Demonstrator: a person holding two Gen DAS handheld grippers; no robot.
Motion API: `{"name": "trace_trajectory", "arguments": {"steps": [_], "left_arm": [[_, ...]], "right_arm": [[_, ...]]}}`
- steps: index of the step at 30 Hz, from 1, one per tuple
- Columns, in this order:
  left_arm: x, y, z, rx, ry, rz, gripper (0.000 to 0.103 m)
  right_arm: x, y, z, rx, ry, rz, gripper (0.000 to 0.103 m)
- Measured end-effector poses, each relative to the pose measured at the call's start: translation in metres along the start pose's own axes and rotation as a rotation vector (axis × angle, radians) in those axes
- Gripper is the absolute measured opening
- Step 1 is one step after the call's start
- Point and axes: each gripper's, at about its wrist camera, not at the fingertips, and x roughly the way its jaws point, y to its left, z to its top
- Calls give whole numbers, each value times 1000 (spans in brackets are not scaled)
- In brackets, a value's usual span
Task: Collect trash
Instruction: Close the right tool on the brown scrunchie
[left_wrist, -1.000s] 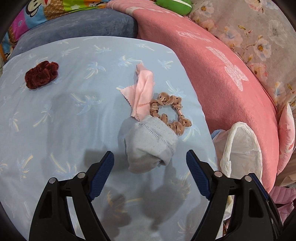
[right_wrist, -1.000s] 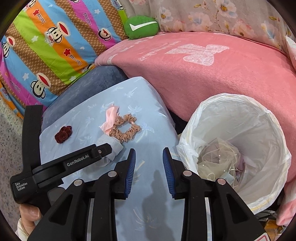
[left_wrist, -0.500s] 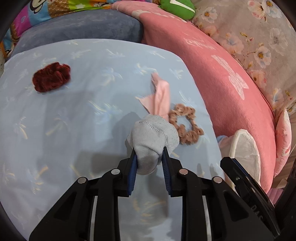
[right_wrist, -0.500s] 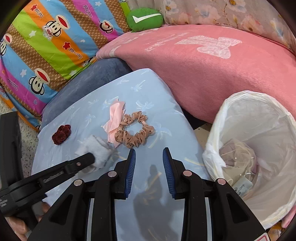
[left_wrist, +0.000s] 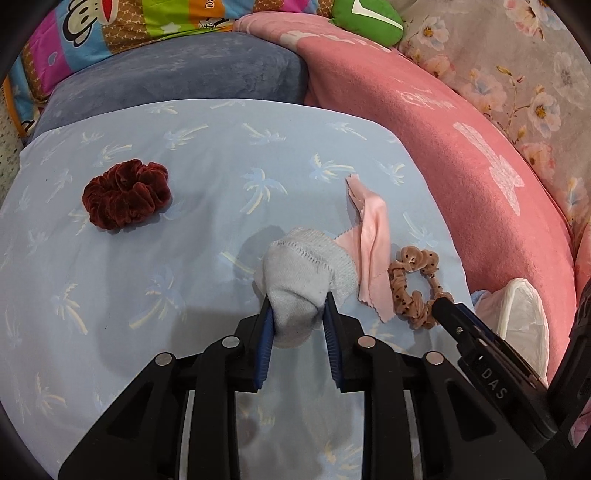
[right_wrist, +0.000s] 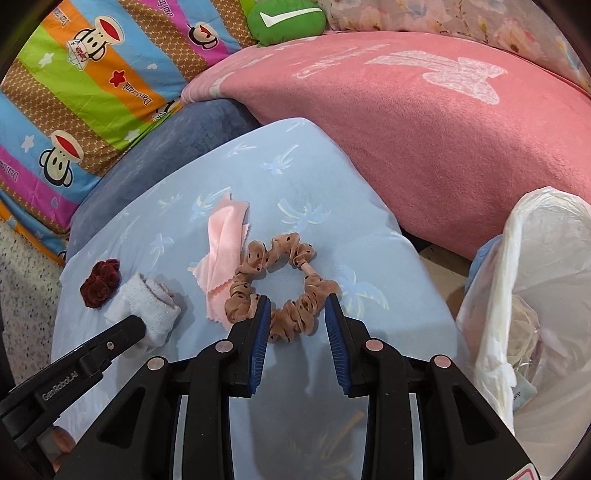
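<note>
My left gripper (left_wrist: 298, 308) clamps the pale sock (left_wrist: 304, 273) on the blue palm-print cushion (left_wrist: 147, 295). My right gripper (right_wrist: 296, 314) straddles the brown scrunchie (right_wrist: 280, 284), unclenched, beside the bin (right_wrist: 535, 280).

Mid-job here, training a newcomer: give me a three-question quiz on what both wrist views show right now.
1. True or false: the left hand-held gripper is shut on the rolled grey sock.
2. What lies between the right hand-held gripper fingers? A) dark red scrunchie B) tan dotted scrunchie C) pink cloth
3. Fill in: the white-lined trash bin stands to the ____ of the blue pillow in the right wrist view.

Key: 1 true; 2 B; 3 right.
</note>
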Motion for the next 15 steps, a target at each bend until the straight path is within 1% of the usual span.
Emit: {"name": "trace_trajectory", "arguments": {"steps": [4, 6, 7, 8, 10, 12, 15], "left_arm": [[5, -1, 2, 7, 6, -6, 25], [6, -1, 2, 15, 6, -6, 25], [6, -2, 2, 17, 5, -5, 25], [5, -2, 1, 18, 5, -6, 25], [4, -2, -1, 19, 6, -8, 25], [3, -4, -2, 22, 7, -9, 25], [-2, -7, -6, 27, 7, -12, 25]], "right_arm": [[11, -1, -2, 7, 13, -5, 30], [11, -1, -3, 11, 4, -11, 26], [12, 0, -3, 7, 5, -15, 20], [12, 1, -4, 6, 11, -9, 16], [11, -1, -5, 11, 15, -2, 11], [6, -2, -8, 8, 18, 0, 9], [-3, -1, -14, 0, 20, 9, 8]]}}
